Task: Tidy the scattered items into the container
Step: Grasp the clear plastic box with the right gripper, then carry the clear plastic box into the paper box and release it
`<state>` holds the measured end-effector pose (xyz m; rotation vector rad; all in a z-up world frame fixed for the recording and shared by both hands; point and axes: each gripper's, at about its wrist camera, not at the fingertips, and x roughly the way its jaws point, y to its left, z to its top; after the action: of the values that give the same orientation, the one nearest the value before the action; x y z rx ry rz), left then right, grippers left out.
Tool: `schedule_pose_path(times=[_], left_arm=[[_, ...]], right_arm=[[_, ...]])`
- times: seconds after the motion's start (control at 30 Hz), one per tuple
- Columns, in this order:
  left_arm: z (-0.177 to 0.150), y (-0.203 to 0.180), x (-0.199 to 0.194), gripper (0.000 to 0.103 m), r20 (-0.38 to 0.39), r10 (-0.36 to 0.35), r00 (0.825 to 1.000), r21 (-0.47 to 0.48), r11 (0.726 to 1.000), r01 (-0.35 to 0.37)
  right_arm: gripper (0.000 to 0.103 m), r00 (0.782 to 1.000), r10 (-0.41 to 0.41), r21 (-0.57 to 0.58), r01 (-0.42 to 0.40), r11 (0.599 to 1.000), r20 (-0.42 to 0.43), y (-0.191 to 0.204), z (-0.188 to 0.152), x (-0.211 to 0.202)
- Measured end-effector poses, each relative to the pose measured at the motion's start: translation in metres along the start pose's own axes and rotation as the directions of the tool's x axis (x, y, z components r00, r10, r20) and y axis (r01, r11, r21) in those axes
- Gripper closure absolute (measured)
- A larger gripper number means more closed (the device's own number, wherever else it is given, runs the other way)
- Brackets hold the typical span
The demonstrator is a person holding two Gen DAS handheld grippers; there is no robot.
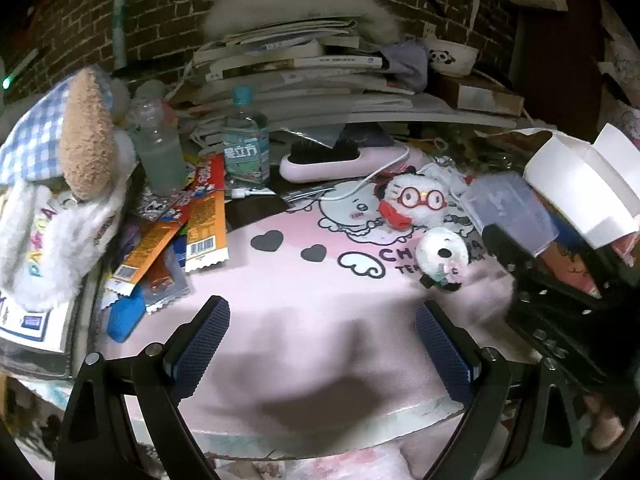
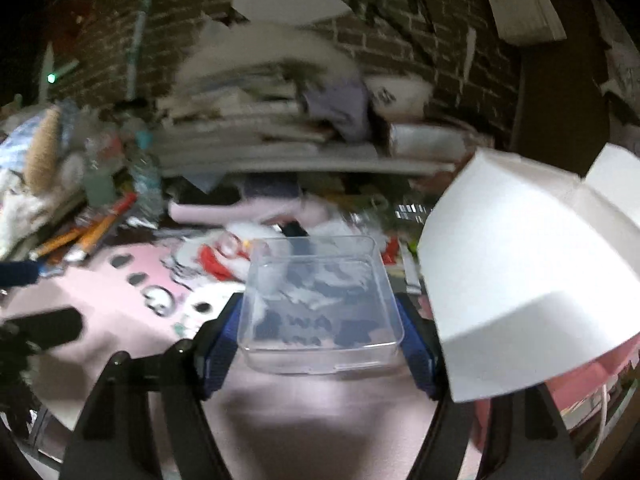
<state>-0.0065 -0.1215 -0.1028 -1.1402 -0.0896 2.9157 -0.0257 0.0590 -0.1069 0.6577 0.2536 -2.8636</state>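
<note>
Jaws of the right gripper [image 2: 320, 332] clamp the clear plastic box [image 2: 320, 304], left gripper [image 1: 322, 344] open; its slick walls could slip.

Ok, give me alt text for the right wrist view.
The right hand-held gripper grips a clear plastic box by its sides above a pink cartoon mat. A white paper box sits right; blurred clutter and a brick wall lie behind.

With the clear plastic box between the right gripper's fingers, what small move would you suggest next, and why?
Probably set the clear box down on the bare pink mat in front of the open left gripper. The right gripper has the box between its pads and it looks empty, while the small plush toys to be tidied lie loose on the mat nearby.
</note>
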Motion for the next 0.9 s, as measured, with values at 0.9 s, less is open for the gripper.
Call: schedule_pose_path(times=[0.9], left_arm=[[0.035,-0.049,-0.025,0.010,0.053,-0.029,0.998,0.087,0.996,0.024]], right_arm=[[0.033,0.881,0.450,0.202,-0.472,0.858,0.147,-0.101,0.117,-0.123]])
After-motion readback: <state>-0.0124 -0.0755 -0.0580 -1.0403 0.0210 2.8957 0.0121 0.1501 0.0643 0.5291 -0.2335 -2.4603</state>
